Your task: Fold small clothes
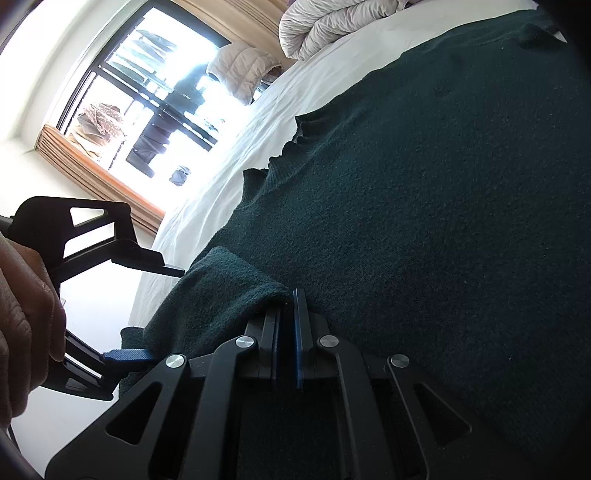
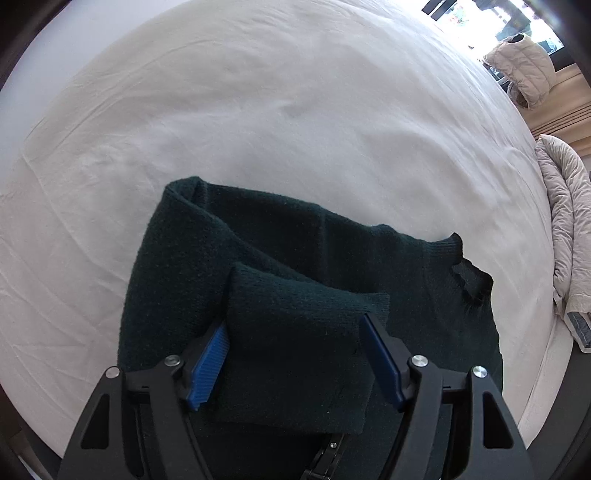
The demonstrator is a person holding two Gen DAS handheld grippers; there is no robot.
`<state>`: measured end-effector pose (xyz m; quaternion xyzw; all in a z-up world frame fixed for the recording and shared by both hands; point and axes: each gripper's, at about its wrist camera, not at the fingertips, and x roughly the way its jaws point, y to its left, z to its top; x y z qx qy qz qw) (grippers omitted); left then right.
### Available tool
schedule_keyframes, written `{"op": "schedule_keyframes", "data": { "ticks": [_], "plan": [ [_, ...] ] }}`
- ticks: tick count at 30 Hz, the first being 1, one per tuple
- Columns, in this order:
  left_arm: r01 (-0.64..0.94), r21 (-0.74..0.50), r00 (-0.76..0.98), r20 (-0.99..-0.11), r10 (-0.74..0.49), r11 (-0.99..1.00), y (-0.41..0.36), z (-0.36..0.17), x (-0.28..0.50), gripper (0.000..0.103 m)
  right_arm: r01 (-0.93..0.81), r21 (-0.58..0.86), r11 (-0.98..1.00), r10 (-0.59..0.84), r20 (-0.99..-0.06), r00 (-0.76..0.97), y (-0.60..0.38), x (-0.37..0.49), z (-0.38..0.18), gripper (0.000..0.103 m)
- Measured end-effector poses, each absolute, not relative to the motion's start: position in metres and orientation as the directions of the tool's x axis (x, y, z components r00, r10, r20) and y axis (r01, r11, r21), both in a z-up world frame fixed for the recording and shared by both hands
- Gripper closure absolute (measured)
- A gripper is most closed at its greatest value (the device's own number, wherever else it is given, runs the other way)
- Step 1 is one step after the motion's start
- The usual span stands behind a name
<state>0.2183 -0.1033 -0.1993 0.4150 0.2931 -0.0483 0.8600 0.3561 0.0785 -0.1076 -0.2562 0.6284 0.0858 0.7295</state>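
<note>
A dark green knit sweater (image 1: 424,221) lies spread on the white bed sheet (image 2: 295,110). My left gripper (image 1: 288,299) is shut, its blue pads pinching a raised fold of the sweater at its near edge. My right gripper (image 2: 295,354) points down at the sweater (image 2: 295,251) and is open, its blue pads (image 2: 208,362) standing on either side of a folded-over sleeve (image 2: 295,332). In the left wrist view the right gripper (image 1: 166,314) comes in from the left, held by a hand (image 1: 26,314), straddling that same bulge of fabric.
A rumpled pale duvet (image 1: 332,26) lies at the far end of the bed (image 2: 569,229). A puffy beige jacket (image 2: 524,70) sits by the window (image 1: 147,92). The sheet stretches wide beyond the sweater.
</note>
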Motion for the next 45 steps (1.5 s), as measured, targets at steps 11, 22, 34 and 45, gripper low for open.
{"op": "schedule_keyframes", "data": {
  "ticks": [11,22,34,45],
  "plan": [
    [0.324,0.674,0.825,-0.544,0.15,0.664,-0.1,-0.193,0.221,0.1,-0.384,-0.076,0.92,0.023,-0.969,0.247,0.031,0.352,-0.059,0.095],
    [0.297,0.72,0.861,-0.486,0.15,0.627,-0.107,-0.184,0.215,0.099,-0.167,0.271,0.948,0.316,-0.87,0.378,-0.161,0.353,-0.005,0.096],
    [0.323,0.758,0.876,-0.466,0.123,0.567,-0.113,-0.187,0.21,0.096,0.181,0.629,0.756,0.516,-0.742,0.428,-0.325,0.305,-0.114,0.049],
    [0.324,0.744,0.871,-0.476,0.123,0.584,-0.115,-0.187,0.213,0.096,0.114,0.605,0.788,0.558,-0.78,0.282,-0.268,0.326,-0.145,0.048]
  ]
}}
